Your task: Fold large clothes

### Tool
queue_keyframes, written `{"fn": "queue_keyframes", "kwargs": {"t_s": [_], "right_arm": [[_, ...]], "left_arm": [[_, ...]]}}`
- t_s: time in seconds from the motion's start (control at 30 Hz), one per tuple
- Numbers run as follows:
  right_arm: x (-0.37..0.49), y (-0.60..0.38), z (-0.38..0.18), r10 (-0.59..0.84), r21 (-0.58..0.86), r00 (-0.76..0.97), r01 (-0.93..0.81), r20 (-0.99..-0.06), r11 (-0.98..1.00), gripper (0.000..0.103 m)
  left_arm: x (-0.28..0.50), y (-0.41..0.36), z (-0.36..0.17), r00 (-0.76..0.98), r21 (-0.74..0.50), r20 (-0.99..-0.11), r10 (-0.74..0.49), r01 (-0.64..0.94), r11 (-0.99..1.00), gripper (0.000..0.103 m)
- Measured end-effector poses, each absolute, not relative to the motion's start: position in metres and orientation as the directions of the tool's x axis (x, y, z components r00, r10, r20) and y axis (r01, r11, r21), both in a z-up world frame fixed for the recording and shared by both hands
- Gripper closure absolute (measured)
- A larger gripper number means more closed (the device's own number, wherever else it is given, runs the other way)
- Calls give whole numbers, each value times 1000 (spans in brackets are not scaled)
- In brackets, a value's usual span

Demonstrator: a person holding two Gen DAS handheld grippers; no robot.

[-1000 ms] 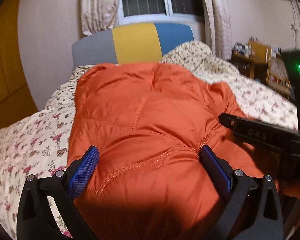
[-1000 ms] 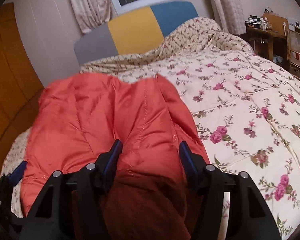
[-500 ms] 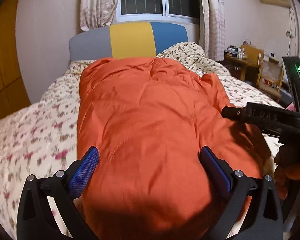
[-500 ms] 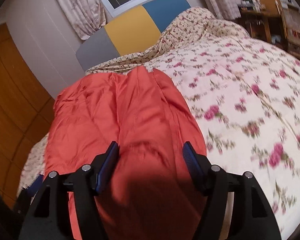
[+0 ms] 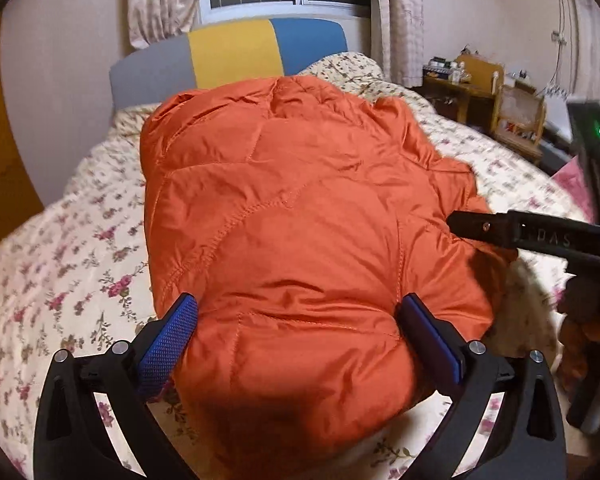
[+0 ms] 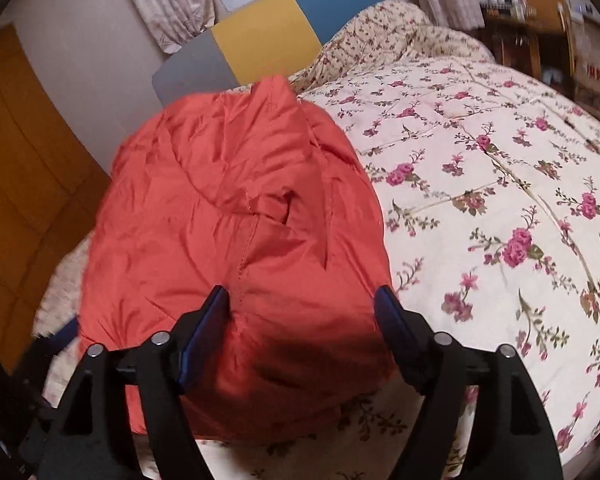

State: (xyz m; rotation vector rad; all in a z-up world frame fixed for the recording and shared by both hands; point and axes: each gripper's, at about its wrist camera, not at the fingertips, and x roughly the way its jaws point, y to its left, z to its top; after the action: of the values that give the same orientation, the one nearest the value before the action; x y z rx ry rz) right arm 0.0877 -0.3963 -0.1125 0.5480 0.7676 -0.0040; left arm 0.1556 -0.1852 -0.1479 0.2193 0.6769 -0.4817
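Note:
An orange quilted puffer jacket [image 5: 292, 216] lies bunched on the floral quilt, and also fills the left half of the right wrist view [image 6: 236, 232]. My left gripper [image 5: 300, 336] has its blue-padded fingers spread wide around the jacket's near edge. My right gripper [image 6: 304, 320] likewise straddles a thick bulge of the jacket. Fabric fills both gaps; I cannot tell whether the pads press it. The right gripper's black body [image 5: 540, 236] shows at the jacket's right side in the left wrist view.
The floral quilt [image 6: 500, 160] covers the bed, open to the right. A grey, yellow and blue headboard [image 5: 236, 56] stands behind, under a curtained window. A cluttered wooden desk [image 5: 484, 92] is at the far right. An orange-brown wall panel [image 6: 24, 184] is on the left.
Both grippers have lifted and pushed the jacket's near edge toward the headboard. The jacket is more bunched and shorter than a second ago. The finger spacing looks unchanged.

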Motion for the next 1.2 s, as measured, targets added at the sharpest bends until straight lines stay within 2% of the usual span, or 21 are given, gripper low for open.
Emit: {"fn": "queue_keyframes", "kwargs": {"t_s": [0.13,0.2,0.33,0.53,0.9,1.2], "right_arm": [[98,-406,-103,227,501,719,191,-656,844,14],[104,-405,-100,248,510,714,175,-655,842,8],[125,-404,-102,283,491,655,155,-701,857,5],[145,-407,-114,367,531,601,115,-710,839,2],[160,-407,-121,424,546,568,53,-705,836,2],[175,-410,-134,520,624,537,17,-665,781,2]], "left_arm": [[168,-157,-126,714,-56,-598,-364,416,908,3],[180,-143,-123,705,-111,-605,-369,384,917,3],[202,-125,-126,666,-191,-642,-380,341,921,3],[221,-123,-140,523,-367,-656,-544,409,835,3],[232,-122,-149,460,-427,-652,-603,435,793,3],[248,-118,-160,413,-493,-658,-630,395,775,3]]}}
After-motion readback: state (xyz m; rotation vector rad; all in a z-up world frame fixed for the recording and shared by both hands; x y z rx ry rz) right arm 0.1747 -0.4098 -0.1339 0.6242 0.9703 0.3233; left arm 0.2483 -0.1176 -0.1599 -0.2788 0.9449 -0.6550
